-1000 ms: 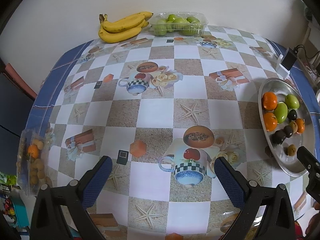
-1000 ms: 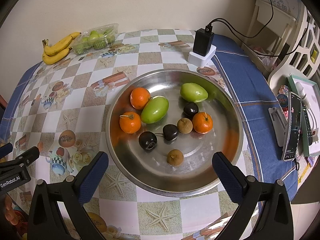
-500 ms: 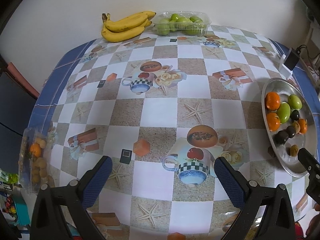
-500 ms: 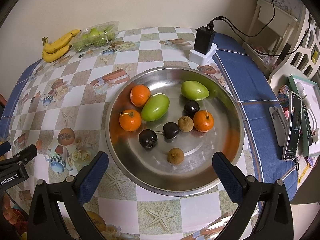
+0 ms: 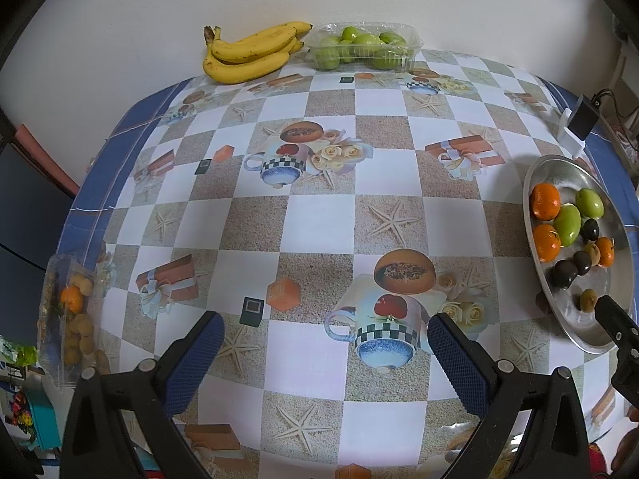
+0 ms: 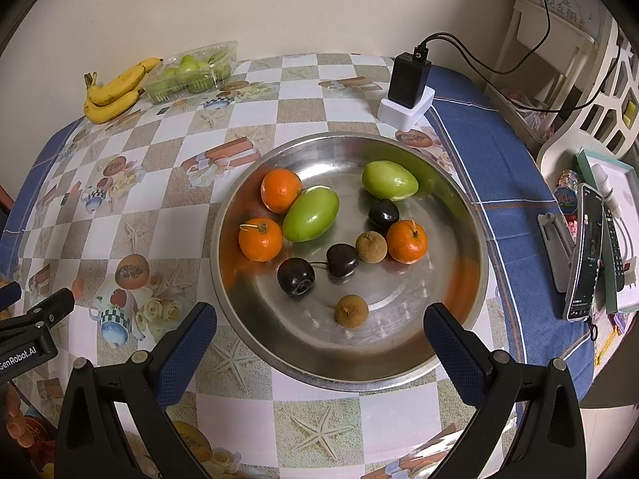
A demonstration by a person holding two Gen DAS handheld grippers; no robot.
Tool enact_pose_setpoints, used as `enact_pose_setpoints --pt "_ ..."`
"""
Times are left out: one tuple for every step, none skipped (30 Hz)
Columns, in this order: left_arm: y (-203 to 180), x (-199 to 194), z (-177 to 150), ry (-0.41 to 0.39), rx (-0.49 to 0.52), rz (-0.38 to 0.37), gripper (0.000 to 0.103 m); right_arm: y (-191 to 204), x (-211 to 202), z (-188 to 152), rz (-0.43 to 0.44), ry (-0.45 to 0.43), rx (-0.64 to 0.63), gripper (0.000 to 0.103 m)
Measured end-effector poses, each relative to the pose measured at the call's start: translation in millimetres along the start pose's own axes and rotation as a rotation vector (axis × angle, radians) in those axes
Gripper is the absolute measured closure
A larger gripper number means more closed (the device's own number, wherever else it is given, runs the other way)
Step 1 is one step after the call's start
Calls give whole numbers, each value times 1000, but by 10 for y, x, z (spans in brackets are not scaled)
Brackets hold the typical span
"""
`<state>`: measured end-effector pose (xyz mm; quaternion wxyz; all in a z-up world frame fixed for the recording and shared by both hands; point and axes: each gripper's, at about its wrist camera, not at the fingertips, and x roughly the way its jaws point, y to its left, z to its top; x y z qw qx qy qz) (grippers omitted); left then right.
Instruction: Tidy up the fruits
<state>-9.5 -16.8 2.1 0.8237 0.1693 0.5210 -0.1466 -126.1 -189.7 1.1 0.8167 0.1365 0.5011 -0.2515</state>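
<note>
A steel plate (image 6: 459,199) lies on the checked tablecloth and holds three tangerines (image 6: 260,238), two green fruits (image 6: 310,212), dark cherries (image 6: 296,276) and brown longans (image 6: 351,310). My right gripper (image 6: 319,331) is open and empty over the plate's near rim. My left gripper (image 5: 325,345) is open and empty above the table's middle, with the plate (image 5: 559,167) at its right. Bananas (image 5: 249,54) and a clear tub of green fruits (image 5: 365,46) lie at the far edge. A clear box of longans and a tangerine (image 5: 70,319) sits at the left edge.
A black charger on a white block (image 6: 407,92) stands behind the plate with cables running right. A phone on a stand (image 6: 585,255) and clutter lie beyond the table's right edge. A wall runs behind the table.
Both grippers have drawn back and risen slightly, so the table and plate look a little farther away. Both stay open and empty. No fruit has moved.
</note>
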Motion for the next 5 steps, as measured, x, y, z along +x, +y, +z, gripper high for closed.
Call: enact_pose_setpoints --pt "-1 -1 -4 -2 0 -1 0 -1 -2 0 0 0 0 0" --pt "0 -2 -5 -4 0 -1 0 0 1 1 0 0 1 0" --pt "-2 -3 -6 -5 -1 -1 0 0 1 1 0 0 1 0" --pt "2 0 -8 -5 -2 -3 0 0 2 1 0 0 1 0" --pt "0 -2 -5 -4 -1 -4 0 0 1 0 0 0 1 0"
